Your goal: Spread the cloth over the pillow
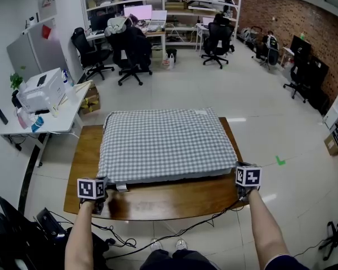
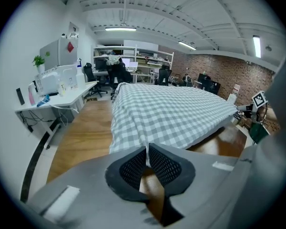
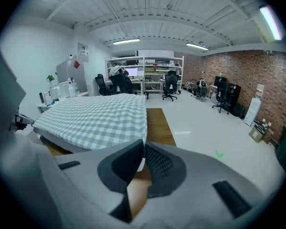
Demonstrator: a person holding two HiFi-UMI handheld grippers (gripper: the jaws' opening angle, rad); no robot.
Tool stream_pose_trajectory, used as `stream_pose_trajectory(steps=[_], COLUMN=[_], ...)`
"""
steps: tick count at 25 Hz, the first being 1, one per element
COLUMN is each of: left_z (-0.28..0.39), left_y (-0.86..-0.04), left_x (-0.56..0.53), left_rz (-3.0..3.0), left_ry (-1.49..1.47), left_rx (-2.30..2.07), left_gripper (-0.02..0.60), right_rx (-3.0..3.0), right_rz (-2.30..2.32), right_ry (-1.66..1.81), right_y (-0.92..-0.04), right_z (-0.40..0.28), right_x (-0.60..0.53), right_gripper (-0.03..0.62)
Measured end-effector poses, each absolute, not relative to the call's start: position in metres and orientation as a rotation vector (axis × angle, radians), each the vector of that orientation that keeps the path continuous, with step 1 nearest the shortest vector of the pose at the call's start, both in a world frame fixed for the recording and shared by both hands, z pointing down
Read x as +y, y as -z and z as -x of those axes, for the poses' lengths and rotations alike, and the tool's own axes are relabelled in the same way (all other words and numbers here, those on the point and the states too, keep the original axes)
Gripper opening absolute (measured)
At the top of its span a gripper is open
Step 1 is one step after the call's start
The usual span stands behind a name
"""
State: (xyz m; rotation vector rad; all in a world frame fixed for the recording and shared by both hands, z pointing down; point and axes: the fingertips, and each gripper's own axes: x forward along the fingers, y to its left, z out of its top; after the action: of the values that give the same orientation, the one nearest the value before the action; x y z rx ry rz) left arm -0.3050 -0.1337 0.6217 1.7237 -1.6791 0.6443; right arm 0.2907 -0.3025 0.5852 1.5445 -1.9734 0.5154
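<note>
One grey-and-white checked cloth (image 1: 166, 142) lies spread flat across one pillow (image 3: 62, 144). The pillow shows only as a grey band under the cloth's near edge. The pillow sits on one brown wooden table (image 1: 169, 200), which it covers except for strips of bare wood at the near side, the left and the far right corner.

Two grippers are at work, one at each near corner of the cloth. The left gripper (image 2: 146, 152) has its two black fingers (image 2: 133, 168) closed together on a thin edge of the cloth. That edge shows as a pale line between the tips. The right gripper (image 3: 143, 150) likewise has its two fingers (image 3: 158, 162) closed on the cloth's other near corner, a fold of pale fabric pinched between them. Each gripper carries one cube with square markers, so there are two cubes in the head view, the left cube (image 1: 91, 188) and the right cube (image 1: 248, 176). Two bare forearms reach down to them from the bottom of that view.

To the left of the wooden table stands one white side table (image 1: 56, 122) bearing one white printer (image 1: 42, 90). Several black office chairs stand farther back by the shelving, and their exact number is hard to make out.
</note>
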Motion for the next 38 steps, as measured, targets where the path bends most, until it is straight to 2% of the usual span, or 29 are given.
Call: stream_pose_trajectory(steps=[4,6,11,16,21,23,24,33,38], left_z=[0.308,0.315,0.334,0.328,0.301,0.279,0.267,0.172,0.135], left_y=[-0.619,-0.620,-0.612,-0.581,-0.541,-0.522,-0.513,-0.433,-0.418], left_x=[-0.125,-0.118,-0.108,-0.121,-0.148,-0.160,-0.165,-0.190,-0.193], left_rz=[-1.732,-1.727,-1.717,-1.773,-1.894,-1.964,-1.997,-2.221,-2.265], left_ry=[-0.683,-0.738,-0.691,-0.673,-0.573,-0.510,-0.482,-0.280,-0.166], left_rx=[-1.671,-1.672,-1.712,-1.768,-1.801,-1.792,-1.791,-1.767,-1.706], left_gripper=[0.037,0.035,0.034,0.023,0.000,0.000,0.000,0.002,0.002], right_rx=[-1.940,-1.911,-1.890,-1.963,-2.104,-2.179,-2.217,-2.623,-2.755], right_rz=[-1.601,-1.654,-1.708,-1.707,-1.649,-1.604,-1.576,-1.275,-1.159], right_ry=[-0.506,-0.489,-0.494,-0.462,-0.389,-0.333,-0.298,-0.186,-0.155], right_y=[-0.582,-0.578,-0.574,-0.549,-0.510,-0.491,-0.481,-0.404,-0.377], right_z=[-0.295,-0.302,-0.317,-0.301,-0.257,-0.233,-0.220,-0.095,-0.043], right_x=[-0.302,-0.301,-0.291,-0.293,-0.296,-0.296,-0.295,-0.253,-0.222], right_gripper=[0.043,0.074,0.072,0.071,0.064,0.008,0.002,0.008,0.008])
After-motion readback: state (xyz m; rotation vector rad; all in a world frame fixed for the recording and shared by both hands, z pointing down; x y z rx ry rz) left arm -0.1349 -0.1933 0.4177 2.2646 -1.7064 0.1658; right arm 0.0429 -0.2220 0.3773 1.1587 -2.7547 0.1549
